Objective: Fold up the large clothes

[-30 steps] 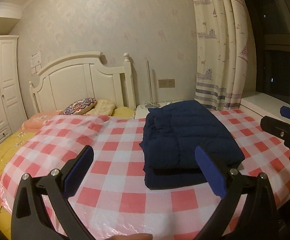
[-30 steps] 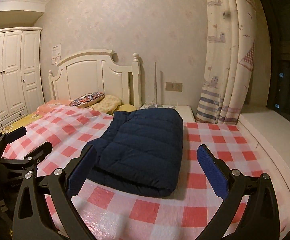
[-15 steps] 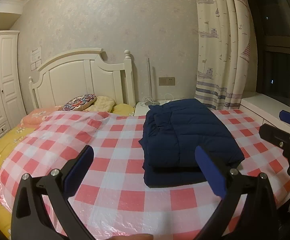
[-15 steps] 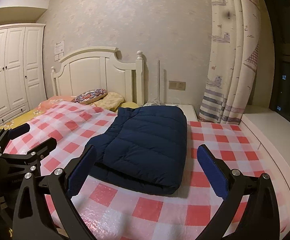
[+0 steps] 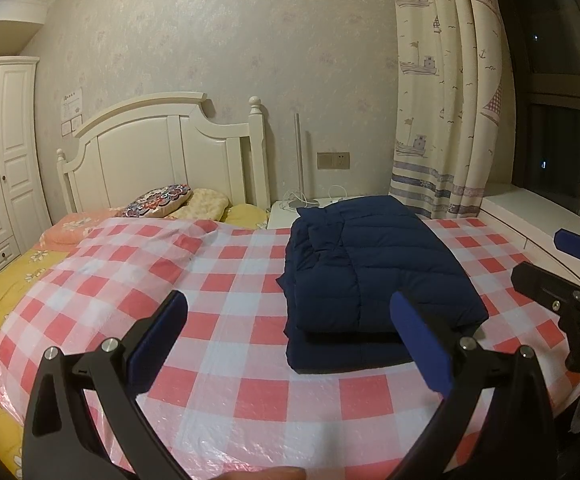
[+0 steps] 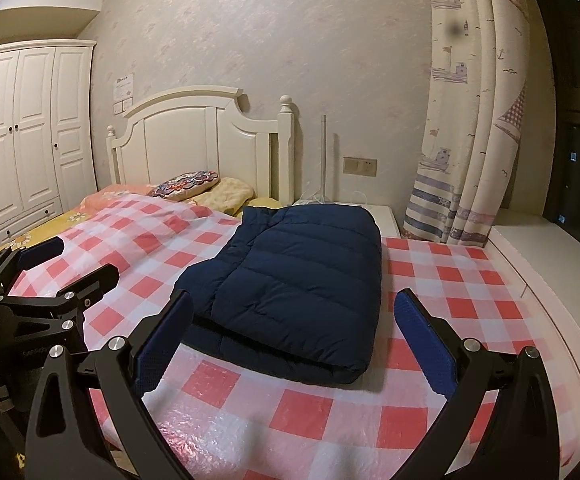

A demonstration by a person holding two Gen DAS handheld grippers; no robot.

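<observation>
On the bed: red-checked cover, pillows by the headboard.
Around: wardrobe on the left, curtain on the right, nightstand behind.
Jacket: navy, folded flat on the cover, nothing on it.
Left gripper: jaws spread wide, holding nothing, short of the jacket.
Right gripper: jaws wide apart, empty, clear of the jacket's near edge.

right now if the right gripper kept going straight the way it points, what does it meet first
Most likely the folded dark navy puffer jacket lying on the red-and-white checked plastic sheet. The open right gripper frames the jacket's near folded edge between its blue pads, with nothing in between, though depth is hard to judge in the fisheye view.
</observation>
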